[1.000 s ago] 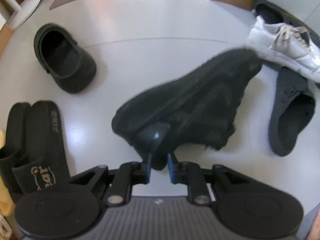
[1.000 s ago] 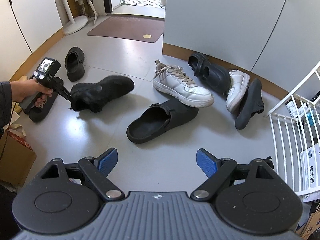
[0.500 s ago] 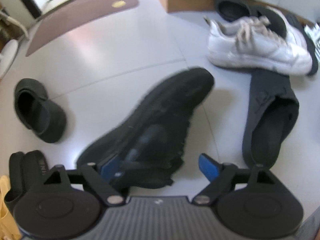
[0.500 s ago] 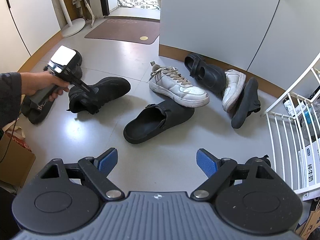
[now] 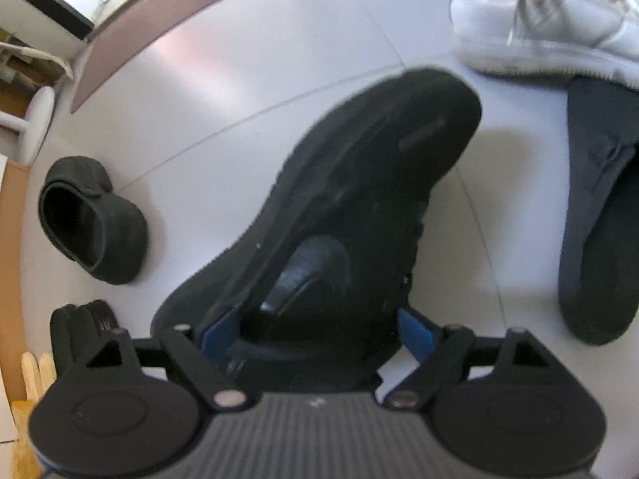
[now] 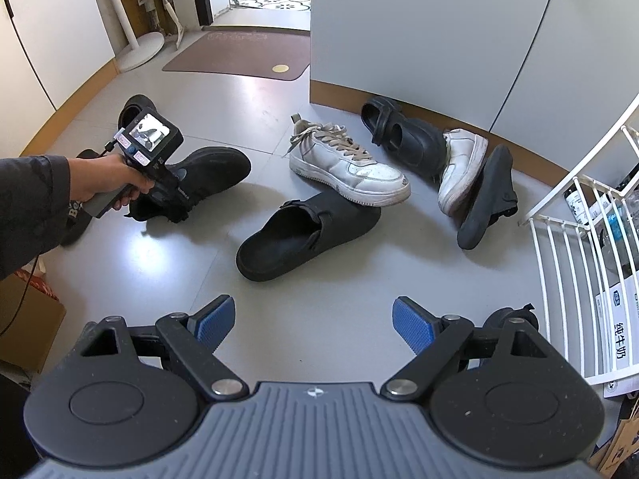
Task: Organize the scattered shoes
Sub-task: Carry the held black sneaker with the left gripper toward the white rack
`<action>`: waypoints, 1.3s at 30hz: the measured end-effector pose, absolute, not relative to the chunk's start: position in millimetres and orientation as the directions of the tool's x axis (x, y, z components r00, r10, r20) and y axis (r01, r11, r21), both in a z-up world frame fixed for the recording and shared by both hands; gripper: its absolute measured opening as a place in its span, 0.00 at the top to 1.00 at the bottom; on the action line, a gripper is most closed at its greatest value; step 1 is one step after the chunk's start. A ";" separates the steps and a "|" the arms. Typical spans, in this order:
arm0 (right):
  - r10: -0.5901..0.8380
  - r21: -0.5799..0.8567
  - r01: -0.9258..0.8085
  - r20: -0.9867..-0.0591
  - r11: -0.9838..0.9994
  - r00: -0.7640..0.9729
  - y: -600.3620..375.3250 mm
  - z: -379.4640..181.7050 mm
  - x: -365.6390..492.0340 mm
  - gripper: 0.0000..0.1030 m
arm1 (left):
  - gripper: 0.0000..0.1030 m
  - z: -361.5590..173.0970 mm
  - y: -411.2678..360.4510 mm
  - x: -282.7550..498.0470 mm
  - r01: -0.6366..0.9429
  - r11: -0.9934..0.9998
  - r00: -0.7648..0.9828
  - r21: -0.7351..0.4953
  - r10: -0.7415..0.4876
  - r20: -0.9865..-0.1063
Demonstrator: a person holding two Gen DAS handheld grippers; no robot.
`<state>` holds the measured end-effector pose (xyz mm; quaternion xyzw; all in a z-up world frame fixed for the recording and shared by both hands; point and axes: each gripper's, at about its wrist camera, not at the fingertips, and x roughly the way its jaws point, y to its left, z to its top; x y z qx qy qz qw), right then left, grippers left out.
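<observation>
The left gripper [image 5: 317, 333] stands wide, its jaws just opened, with the heel of a black sneaker [image 5: 351, 207] between the blue ribbed pads, which do not press it. The sneaker is matte, rounded at the toe, and rests on the smooth grey floor [image 5: 247, 92]. At 9 o'clock lies a rubbery black clog [image 5: 92, 219]; at 1 o'clock a white leather sneaker [image 5: 547, 20] with beige laces. The right wrist view alone shows the hand [image 6: 108, 183], a white wire rack [image 6: 579, 247] and the right gripper [image 6: 313, 325], wide and empty.
</observation>
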<state>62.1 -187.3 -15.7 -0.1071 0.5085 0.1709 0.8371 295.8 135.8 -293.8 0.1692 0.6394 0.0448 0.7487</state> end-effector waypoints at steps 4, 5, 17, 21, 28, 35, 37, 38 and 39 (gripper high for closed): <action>0.180 -0.001 -0.395 -0.889 0.919 0.421 -188.8 -17.0 63.0 0.13 | 0.24 -293.5 138.0 297.2 0.129 0.928 0.208 0.350 0.320 -0.924; 0.177 -0.002 -0.393 -0.890 0.920 0.420 -189.3 -17.6 63.4 0.13 | 0.29 -292.8 137.9 297.8 0.129 0.920 0.214 0.369 0.337 -0.917; 0.173 -0.009 -0.393 -0.889 0.919 0.424 -193.4 -17.2 63.0 0.13 | 0.73 -260.3 128.6 312.8 0.163 0.927 0.195 0.338 0.306 -0.932; 0.173 -0.010 -0.391 -0.886 0.920 0.430 -195.4 -15.5 62.2 0.13 | 0.79 -251.7 130.5 305.9 0.140 0.950 0.170 0.277 0.253 -0.952; 0.161 -0.016 -0.370 -0.882 0.929 0.443 -207.3 -13.1 62.9 0.13 | 0.80 -225.6 121.1 294.4 0.126 0.962 0.170 0.242 0.220 -0.961; 0.173 -0.012 -0.376 -0.874 0.927 0.455 -211.3 -7.6 58.7 0.13 | 0.80 -182.0 96.9 287.8 0.176 0.947 0.198 0.270 0.235 -0.952; 0.175 -0.013 -0.381 -0.873 0.925 0.456 -211.5 -6.9 57.2 0.13 | 0.80 -167.0 88.4 287.3 0.174 0.948 0.209 0.266 0.228 -0.951; 0.176 -0.014 -0.382 -0.872 0.924 0.457 -212.0 -6.3 56.4 0.13 | 0.80 -155.7 81.6 287.0 0.171 0.950 0.219 0.262 0.223 -0.950; 0.176 -0.014 -0.381 -0.871 0.925 0.459 -213.5 -4.9 55.5 0.13 | 0.80 -144.3 74.8 286.8 0.169 0.951 0.229 0.259 0.217 -0.949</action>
